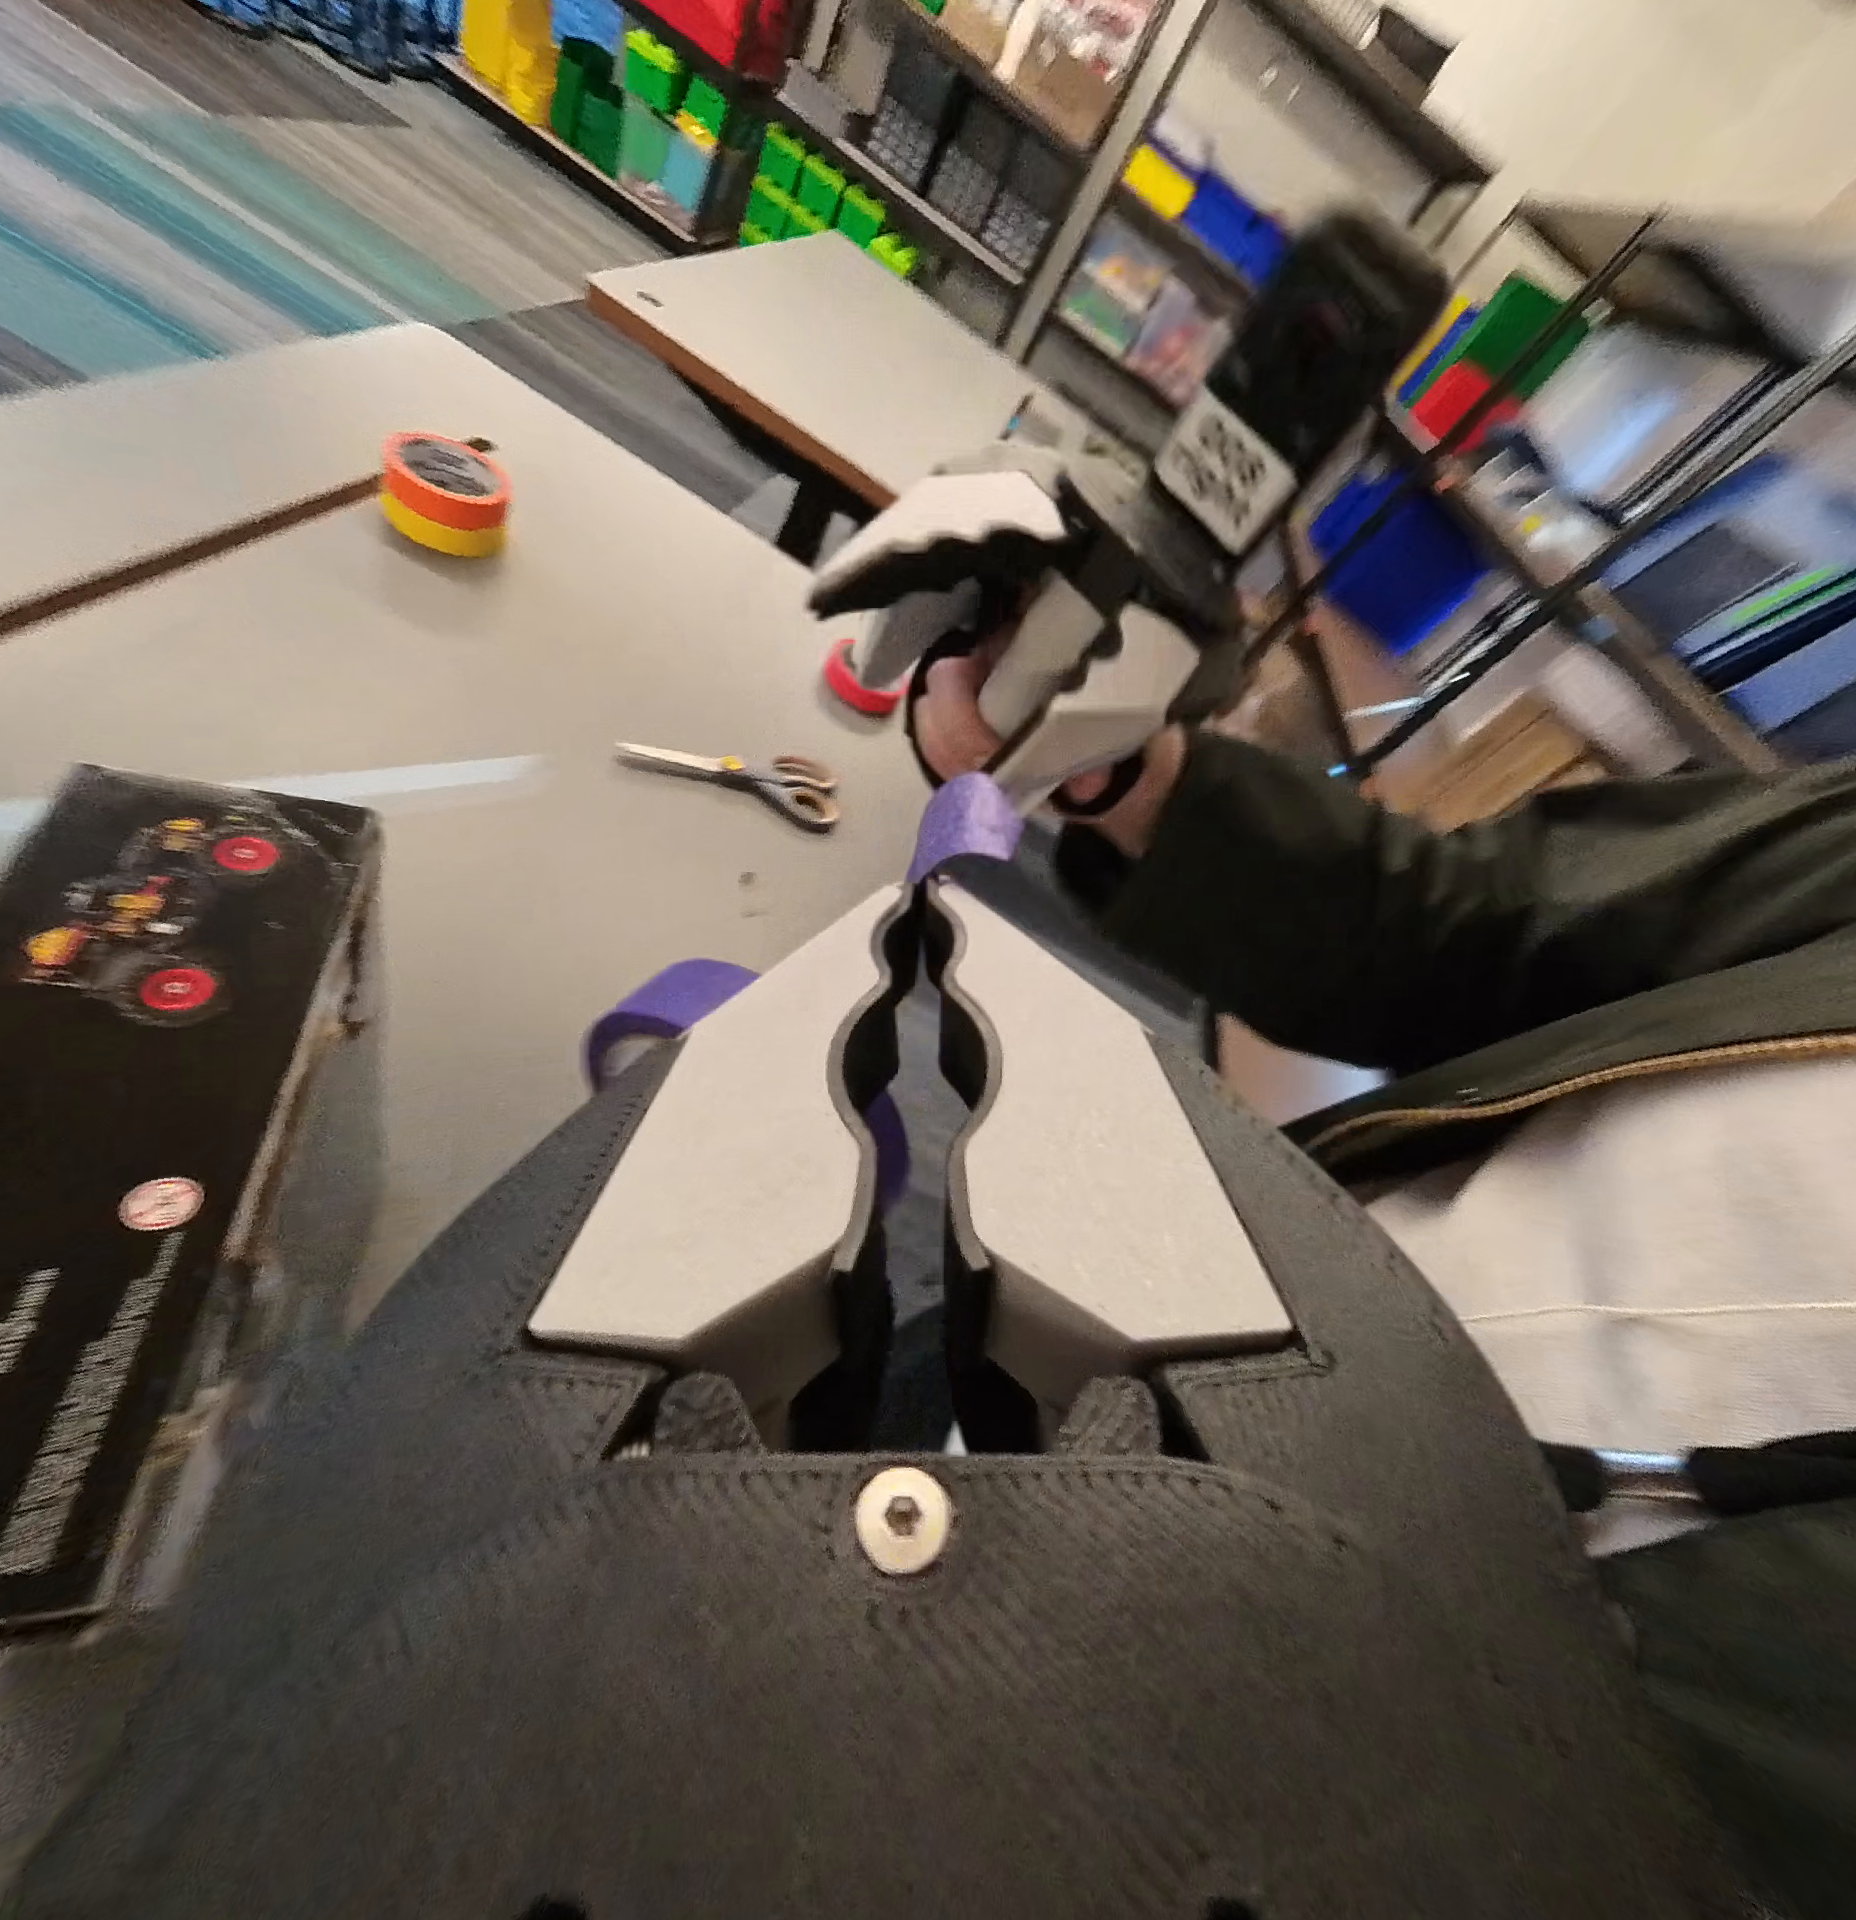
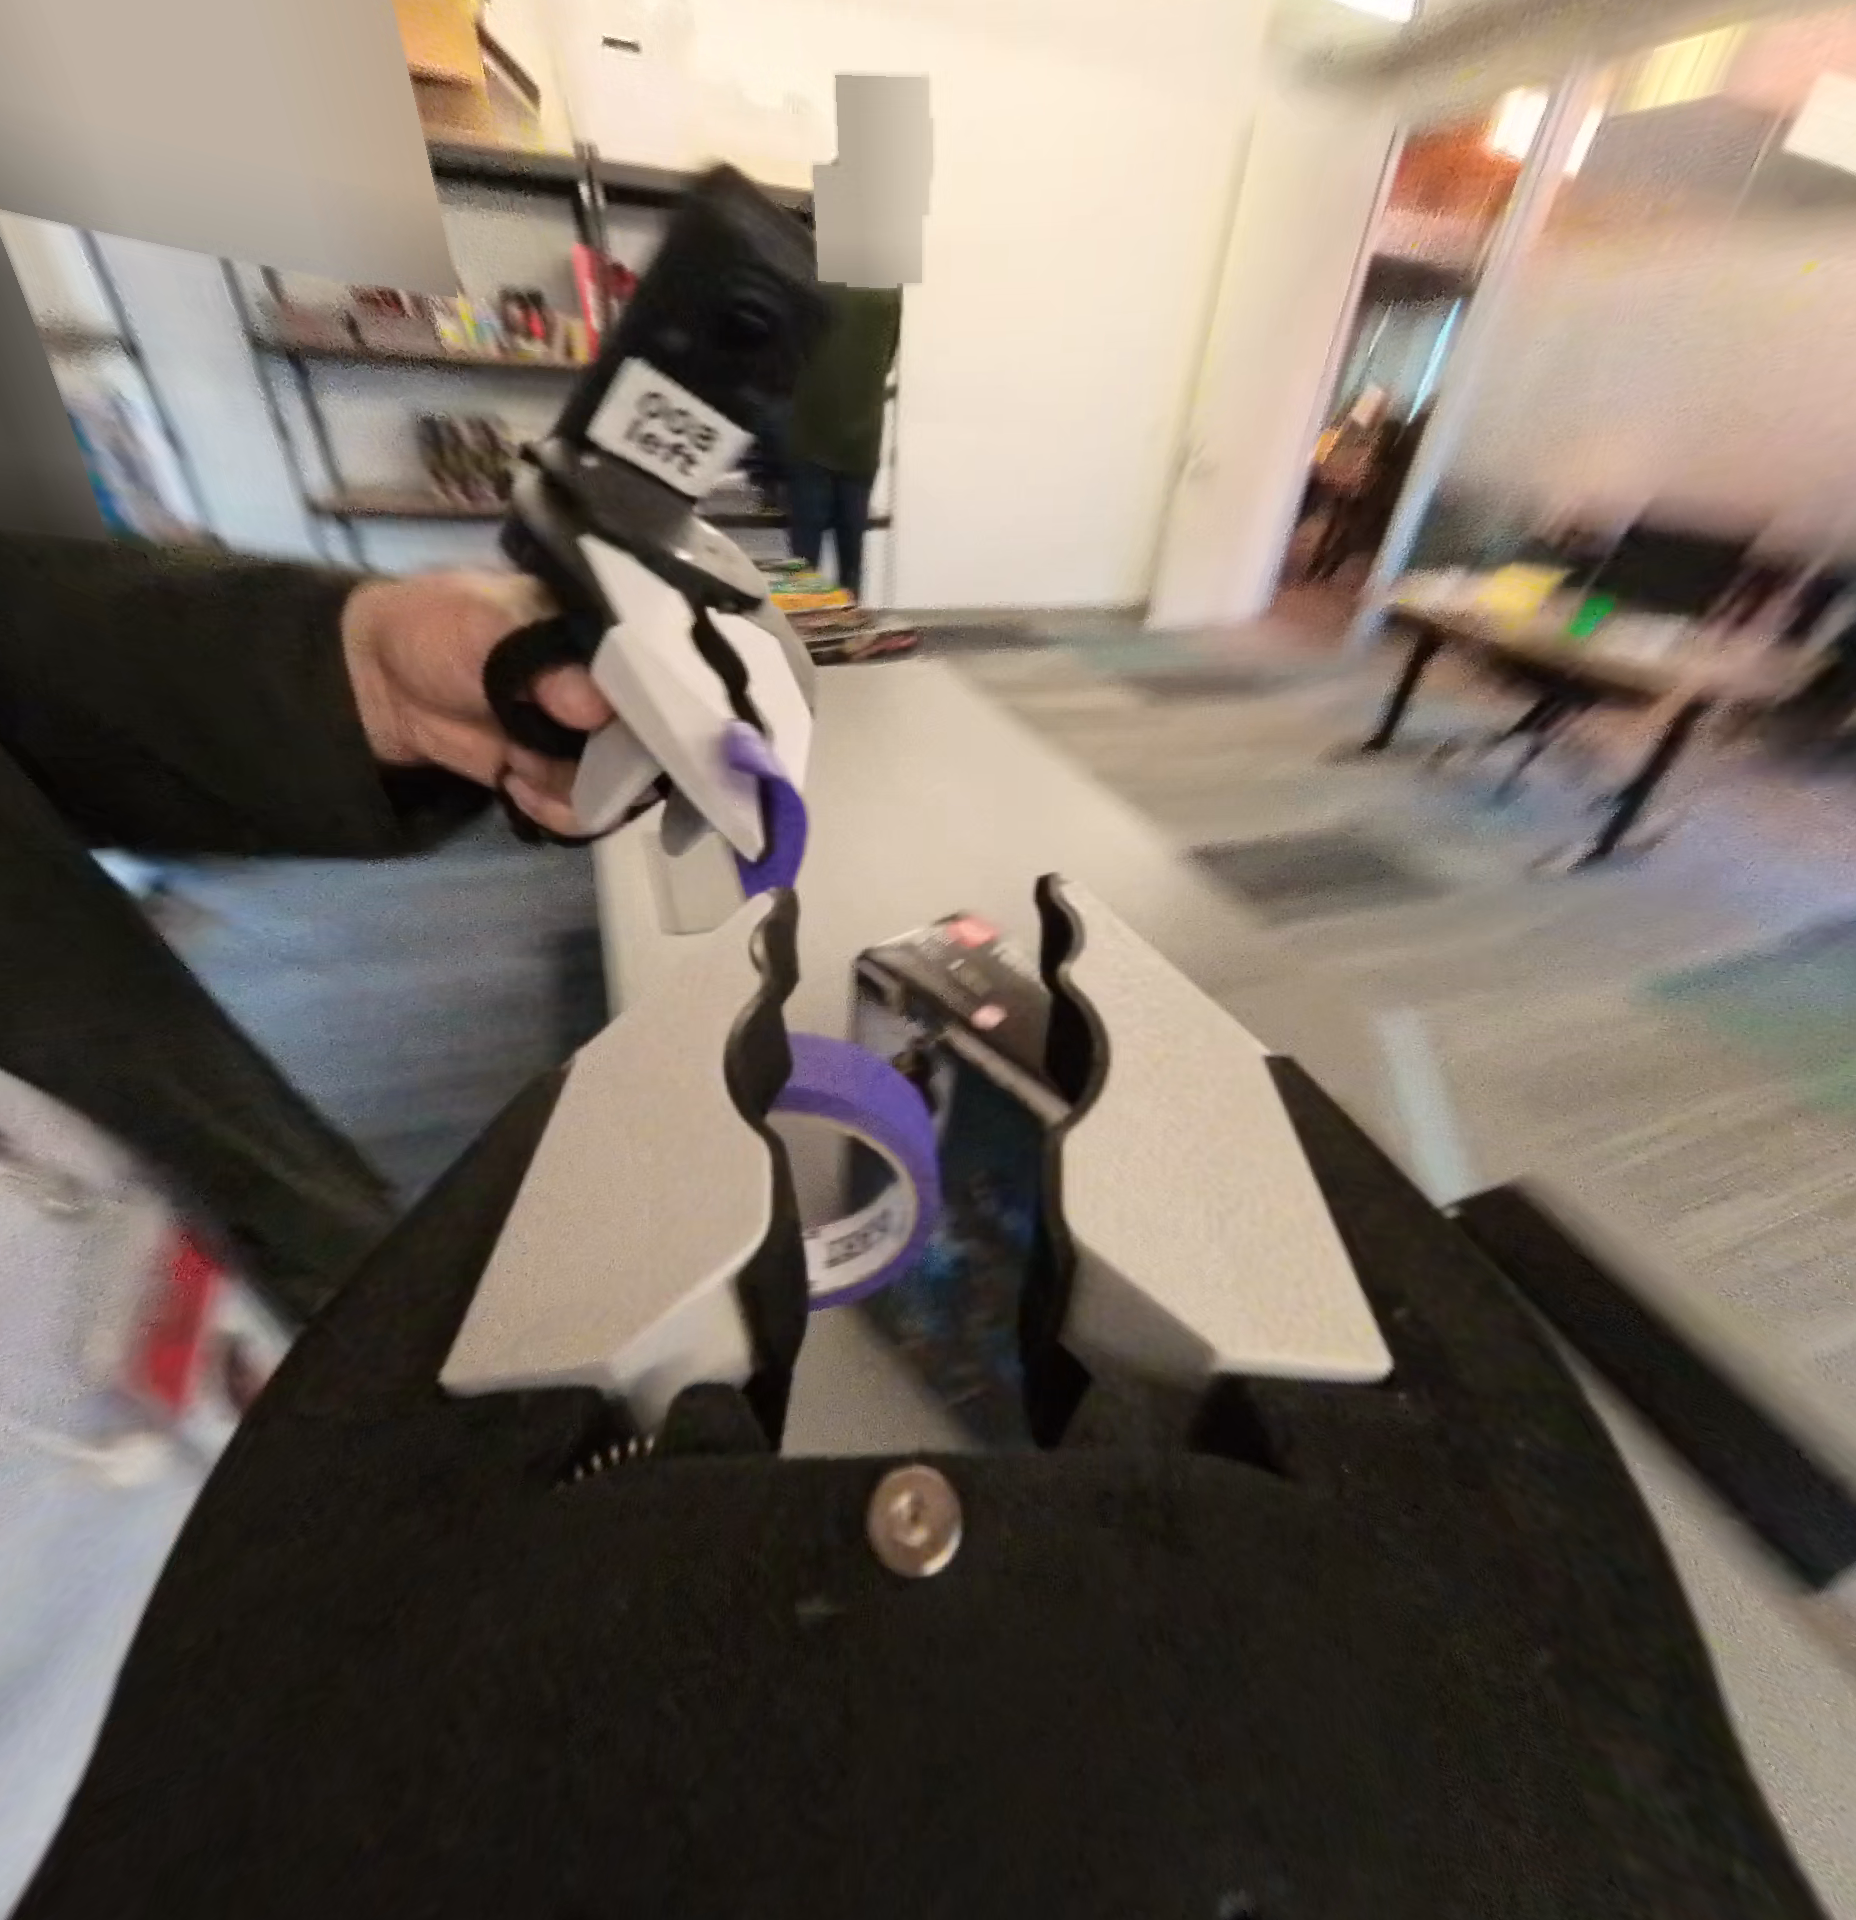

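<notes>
My left gripper [image 1: 922,894] is shut on a short strip of purple tape [image 1: 960,826] that sticks out past its fingertips. The purple tape roll [image 1: 664,1003] shows just below and behind its fingers, near the table's edge. My right gripper [image 2: 913,920] is open, with the purple roll [image 2: 867,1132] standing on edge between its fingers, close to the left one. In the right wrist view the left gripper [image 2: 737,831] is up left in a hand, and its purple strip [image 2: 776,821] hangs down to my right gripper's left fingertip [image 2: 784,925]. The right gripper [image 1: 908,696] also shows in the left wrist view.
A black box [image 1: 155,1143] with a toy vehicle picture lies on the grey table [image 1: 550,644], beside the roll [image 2: 965,1101]. Scissors [image 1: 747,779], a red tape roll [image 1: 856,686] and stacked orange and yellow rolls [image 1: 446,494] lie farther off. Shelves with coloured bins [image 1: 799,187] stand behind. A person [image 2: 846,416] stands far back. Left tips to right tips: about 4 cm.
</notes>
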